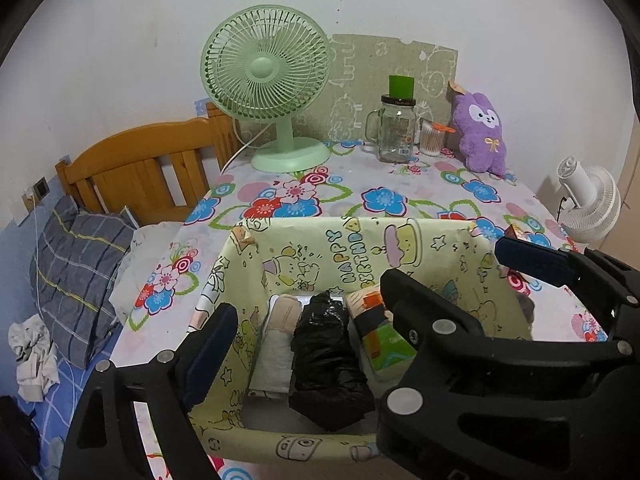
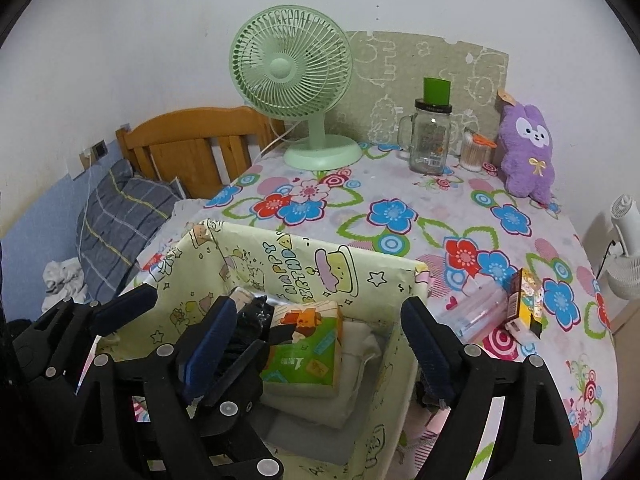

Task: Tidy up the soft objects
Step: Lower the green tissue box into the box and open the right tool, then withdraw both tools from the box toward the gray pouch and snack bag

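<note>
Both claws are hanging spread wide and empty over the yellow box (image 1: 420, 240) at the desk's (image 1: 352, 188) near edge; the tissue pack (image 2: 308, 348) and black bundle (image 1: 328, 360) are lying inside.

both wrist cams near box (image 1: 360, 248)
</note>
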